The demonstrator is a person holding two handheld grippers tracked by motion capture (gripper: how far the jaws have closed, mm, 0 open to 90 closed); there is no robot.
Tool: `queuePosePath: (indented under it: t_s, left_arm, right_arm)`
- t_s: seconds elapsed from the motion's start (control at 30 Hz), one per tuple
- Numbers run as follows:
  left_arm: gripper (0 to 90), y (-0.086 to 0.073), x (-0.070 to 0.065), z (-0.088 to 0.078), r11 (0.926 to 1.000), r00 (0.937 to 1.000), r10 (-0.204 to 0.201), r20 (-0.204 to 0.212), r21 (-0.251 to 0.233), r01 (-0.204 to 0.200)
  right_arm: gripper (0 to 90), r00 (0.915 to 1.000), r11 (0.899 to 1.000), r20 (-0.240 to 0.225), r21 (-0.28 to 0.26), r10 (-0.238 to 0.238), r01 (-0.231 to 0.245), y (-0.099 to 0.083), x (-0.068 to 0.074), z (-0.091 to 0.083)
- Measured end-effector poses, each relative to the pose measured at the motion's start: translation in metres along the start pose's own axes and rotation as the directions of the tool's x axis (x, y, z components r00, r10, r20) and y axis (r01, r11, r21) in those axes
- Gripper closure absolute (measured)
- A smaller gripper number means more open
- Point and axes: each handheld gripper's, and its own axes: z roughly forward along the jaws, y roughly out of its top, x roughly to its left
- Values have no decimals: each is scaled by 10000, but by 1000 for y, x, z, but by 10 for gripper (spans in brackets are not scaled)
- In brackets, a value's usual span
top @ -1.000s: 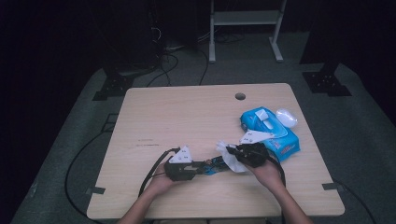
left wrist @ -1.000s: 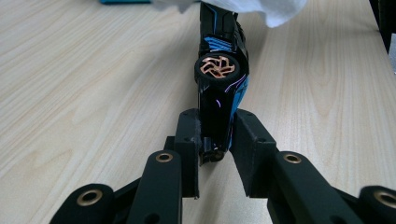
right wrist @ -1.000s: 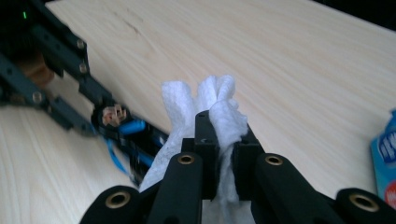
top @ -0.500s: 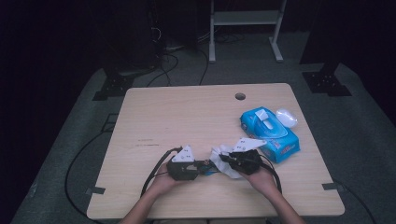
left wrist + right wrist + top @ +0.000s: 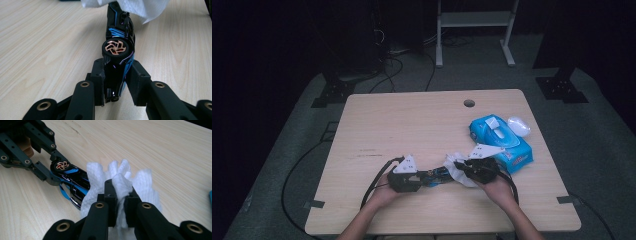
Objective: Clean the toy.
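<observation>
At the near edge of the light wooden bench (image 5: 412,125): glossy black-and-blue toy car (image 5: 119,50) held on its side, pinched at one end by left tool (image 5: 117,80). Crumpled white paper wipe (image 5: 120,182) pinched by right tool (image 5: 120,200) and lying against the car's far end. Wiping judged under way, not finished; rest of bodywork presumably outstanding. Count: one car, one wipe in use, one blue wipe pack (image 5: 499,140), one white oval lid-like object (image 5: 519,126) beside it.
</observation>
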Motion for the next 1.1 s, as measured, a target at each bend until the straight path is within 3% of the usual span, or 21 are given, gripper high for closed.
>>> queuePosePath:
  t_s: [0.07, 0.17, 0.27, 0.4, 0.57, 0.8, 0.93, 1.1]
  left_arm:
    - [657, 0, 1, -1, 9995, 9993, -276, 270, -158, 281]
    - [548, 3, 4, -4, 9976, 9962, -553, 673, -370, 579]
    - [492, 5, 8, -9, 9897, 9891, -1080, 1005, -833, 1165]
    - [473, 5, 12, -12, 9817, 9815, -1519, 1167, -976, 1635]
    - [467, 4, 12, -7, 9790, 9741, -1791, 1381, -727, 1903]
    - [472, 3, 11, -3, 9803, 9705, -1820, 1580, -473, 1915]
    - [471, 4, 14, -6, 9732, 9649, -2040, 1656, -729, 2182]
    - [454, 3, 20, -12, 9560, 9550, -2486, 1621, -1173, 2688]
  right_arm:
    - [836, 10000, 10000, -19, -66, -28, 27, -1, 2, 1]
    - [837, 10000, 9999, -2, -102, -89, 89, -2, 3, 1]
    - [837, 9998, 9998, -26, -92, -196, 196, -3, 4, -1]
    - [838, 9999, 9997, -47, -173, -156, 156, -5, 5, -2]
    - [839, 9996, 9996, -185, -215, -202, 198, -7, 7, -5]
    - [839, 9987, 9993, -420, -268, -285, 274, -12, 10, -10]
    - [840, 9983, 9990, -464, -309, -339, 325, -14, 12, -12]
    - [841, 9980, 9984, -462, -404, -425, 406, -15, 13, -13]
